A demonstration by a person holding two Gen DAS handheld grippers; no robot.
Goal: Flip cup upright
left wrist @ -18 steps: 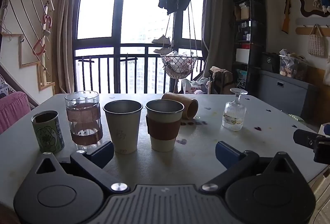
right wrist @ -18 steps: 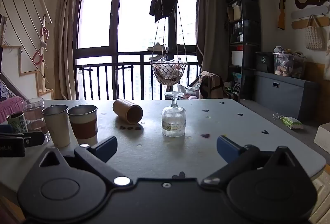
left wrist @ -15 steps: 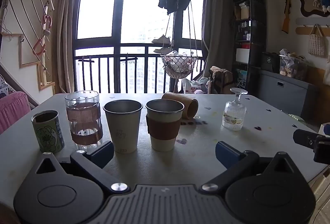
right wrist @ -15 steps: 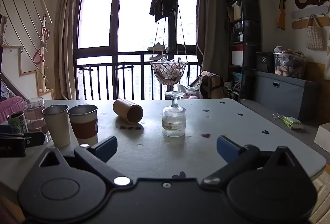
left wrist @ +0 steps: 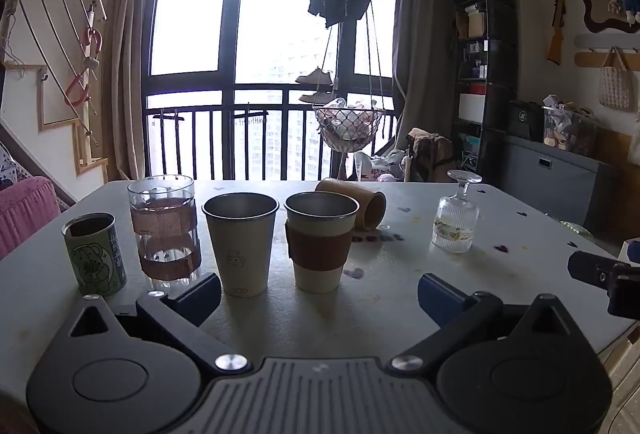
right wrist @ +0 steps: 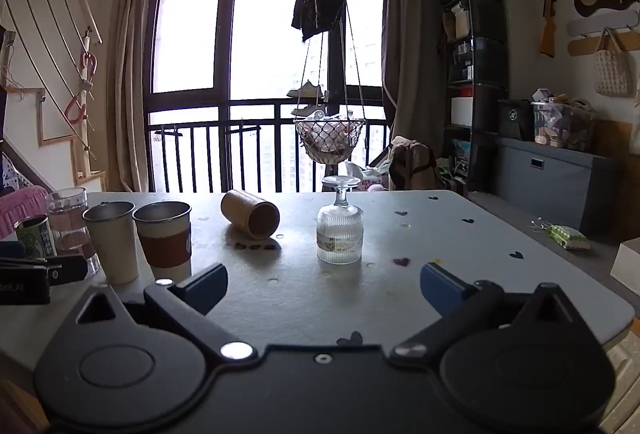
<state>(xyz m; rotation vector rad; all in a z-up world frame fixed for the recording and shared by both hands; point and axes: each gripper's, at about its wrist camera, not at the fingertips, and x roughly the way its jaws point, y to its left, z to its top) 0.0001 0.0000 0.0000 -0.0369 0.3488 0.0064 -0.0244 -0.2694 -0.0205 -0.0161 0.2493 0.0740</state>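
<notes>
A ribbed stemmed glass [right wrist: 340,230] stands upside down on the white table [right wrist: 460,246], foot up; it also shows in the left wrist view [left wrist: 456,222]. A tan wooden cup [right wrist: 250,214] lies on its side behind the row; in the left wrist view [left wrist: 360,204] it is partly hidden by a sleeved cup. My right gripper [right wrist: 322,286] is open and empty, a short way in front of the glass. My left gripper [left wrist: 318,294] is open and empty, in front of the upright cups.
Upright at the left stand a green can [left wrist: 94,254], a clear glass with brown bands [left wrist: 164,230], a white metal cup [left wrist: 240,242] and a brown-sleeved cup [left wrist: 320,240]. A green packet [right wrist: 568,236] lies at the table's right edge.
</notes>
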